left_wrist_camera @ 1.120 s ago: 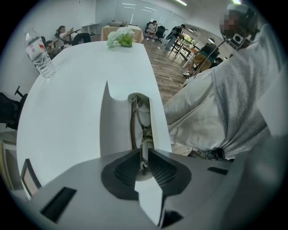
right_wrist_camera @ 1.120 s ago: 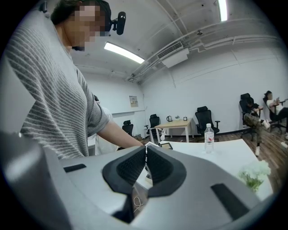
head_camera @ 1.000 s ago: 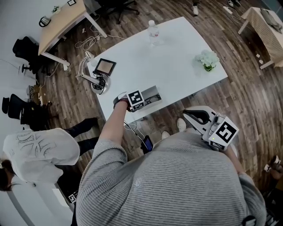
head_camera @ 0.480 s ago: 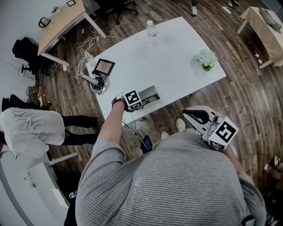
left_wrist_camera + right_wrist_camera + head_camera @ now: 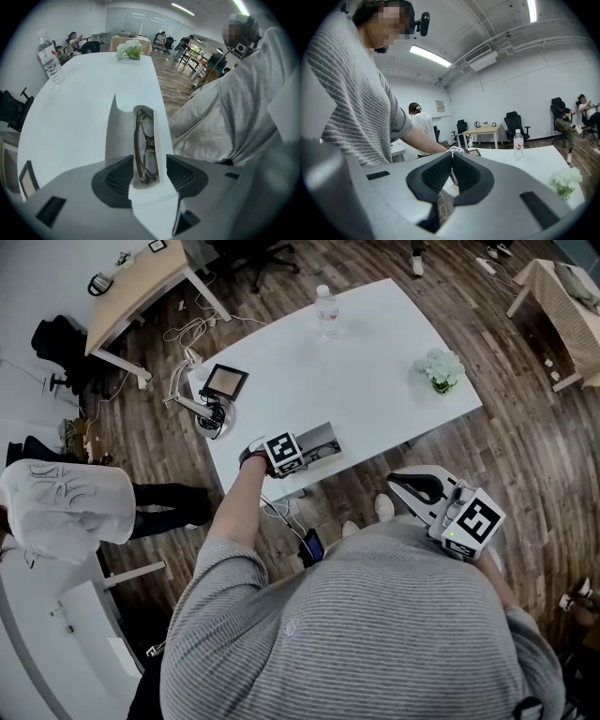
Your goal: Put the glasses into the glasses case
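Folded dark-framed glasses (image 5: 144, 145) lying lengthwise in open white glasses case (image 5: 115, 136) at table (image 5: 75, 108) edge, left gripper (image 5: 149, 164) jaws just opened wide either side, not pressing, right gripper (image 5: 451, 161) closed, empty, case's near end hidden under left gripper.

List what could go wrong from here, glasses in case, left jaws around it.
1. The left gripper has just opened its jaws, but the case end sits close between them; pulling away crooked could drag it.
2. The case lies by the table edge on the person's side, so a nudge may tip it off.
3. The case is not closed; the glasses could slide out.
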### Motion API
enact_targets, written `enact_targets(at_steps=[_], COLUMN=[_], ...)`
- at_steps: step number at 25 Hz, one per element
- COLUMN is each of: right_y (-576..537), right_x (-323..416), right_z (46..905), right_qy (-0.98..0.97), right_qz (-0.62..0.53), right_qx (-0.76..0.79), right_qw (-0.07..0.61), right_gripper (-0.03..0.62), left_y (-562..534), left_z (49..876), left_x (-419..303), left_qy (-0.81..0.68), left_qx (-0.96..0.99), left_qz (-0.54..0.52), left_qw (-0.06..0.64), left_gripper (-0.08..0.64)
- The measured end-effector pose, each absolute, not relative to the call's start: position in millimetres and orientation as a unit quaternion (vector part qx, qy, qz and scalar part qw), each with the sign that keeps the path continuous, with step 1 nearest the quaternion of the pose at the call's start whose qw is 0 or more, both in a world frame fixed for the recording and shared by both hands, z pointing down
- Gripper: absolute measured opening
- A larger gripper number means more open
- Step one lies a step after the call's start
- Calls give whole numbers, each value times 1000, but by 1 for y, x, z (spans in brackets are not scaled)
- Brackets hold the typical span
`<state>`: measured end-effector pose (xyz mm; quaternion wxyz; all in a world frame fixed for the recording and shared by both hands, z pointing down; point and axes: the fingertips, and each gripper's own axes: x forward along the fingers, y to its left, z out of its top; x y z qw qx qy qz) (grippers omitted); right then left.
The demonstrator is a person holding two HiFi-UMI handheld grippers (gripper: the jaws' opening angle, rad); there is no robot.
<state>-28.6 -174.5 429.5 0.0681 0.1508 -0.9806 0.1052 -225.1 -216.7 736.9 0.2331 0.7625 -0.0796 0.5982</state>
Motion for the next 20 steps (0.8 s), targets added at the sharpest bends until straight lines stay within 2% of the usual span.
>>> enact_targets(at_steps=[13,20], right_y=[-178,-178], right_x=[-36,-40], right_z=[429,429], right_qy=[-983,-985], right_qz=[108,108], right_qx=[131,116], right_qw=[63,61], right_gripper=[15,15], left_y=[-229,-220], left_z=[685,658], left_x=[-194,-180], left_qy=[-147,-199], left_qx=[831,858], left_qz=[504,432], left_qw=[186,194], left_gripper=[209,207])
